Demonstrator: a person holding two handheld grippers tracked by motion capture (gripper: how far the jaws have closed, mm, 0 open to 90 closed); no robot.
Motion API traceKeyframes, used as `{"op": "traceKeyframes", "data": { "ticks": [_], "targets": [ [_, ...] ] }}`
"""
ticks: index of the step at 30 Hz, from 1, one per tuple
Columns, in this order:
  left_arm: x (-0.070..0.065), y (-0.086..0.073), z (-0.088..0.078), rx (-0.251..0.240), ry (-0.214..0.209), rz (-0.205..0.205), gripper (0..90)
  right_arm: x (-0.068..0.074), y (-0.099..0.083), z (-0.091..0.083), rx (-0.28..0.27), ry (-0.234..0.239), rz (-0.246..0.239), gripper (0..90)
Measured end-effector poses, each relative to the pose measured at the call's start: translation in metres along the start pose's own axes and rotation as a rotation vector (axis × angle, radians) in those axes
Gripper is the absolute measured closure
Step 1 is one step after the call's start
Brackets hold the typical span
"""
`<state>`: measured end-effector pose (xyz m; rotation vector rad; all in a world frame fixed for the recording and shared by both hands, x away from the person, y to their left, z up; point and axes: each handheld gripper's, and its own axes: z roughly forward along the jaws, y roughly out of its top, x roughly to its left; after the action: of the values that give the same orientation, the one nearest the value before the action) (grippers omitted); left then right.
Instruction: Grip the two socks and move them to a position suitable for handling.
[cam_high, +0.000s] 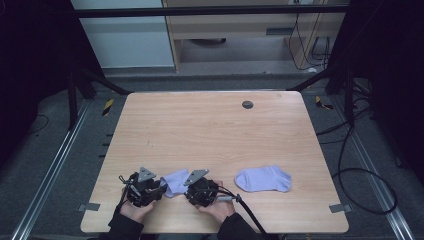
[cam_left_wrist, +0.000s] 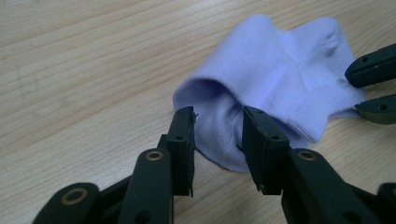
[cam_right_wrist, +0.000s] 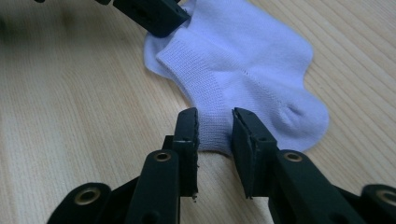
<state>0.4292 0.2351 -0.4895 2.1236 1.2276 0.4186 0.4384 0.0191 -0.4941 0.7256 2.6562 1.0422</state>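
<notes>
two lilac ankle socks lie on the tabletop (cam_high: 210, 130), and all places here are told from the near sock (cam_high: 176, 182), the one by the front edge between the person's hands. the second sock (cam_high: 263, 179) lies flat well apart from it, out past the right hand-held gripper (cam_high: 197, 187) toward the tabletop's right edge.

the left hand-held gripper (cam_left_wrist: 217, 135) sits at the near sock's cuff end. its jaws stand part open, one on each side of the lower lip of the cuff opening; the fabric is between them, but whether the pads already press it i cannot tell. the right hand-held gripper, seen in its own view (cam_right_wrist: 215, 135), comes at the sock's other side, jaws straddling the edge of the heel part, with a gap at each pad, so it looks unclenched, not yet gripping.

as i judge it, the step in hand is taking hold of the near sock at two points, probably to lift or spread it, perhaps to pair it with the second sock. the next move calls for both hand-held grippers to clench on the knit, catching enough cloth that it does not slip, then rising together so the sock hangs evenly between them.
</notes>
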Motion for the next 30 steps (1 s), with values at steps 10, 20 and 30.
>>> {"op": "traceKeyframes", "data": {
  "ticks": [10,20,30],
  "targets": [
    [0.0,0.0,0.001,0.012,-0.004,0.014,77.4,0.001,0.002,-0.001,-0.019,0.008,0.048,83.3],
    [0.001,0.003,0.001,0.025,-0.027,0.038,85.5,-0.016,0.016,-0.022,-0.217,-0.037,0.185,83.3],
    [0.001,0.005,0.001,0.031,-0.042,0.074,85.9,-0.044,0.036,0.0,-0.24,-0.129,0.27,82.5]
  ]
}}
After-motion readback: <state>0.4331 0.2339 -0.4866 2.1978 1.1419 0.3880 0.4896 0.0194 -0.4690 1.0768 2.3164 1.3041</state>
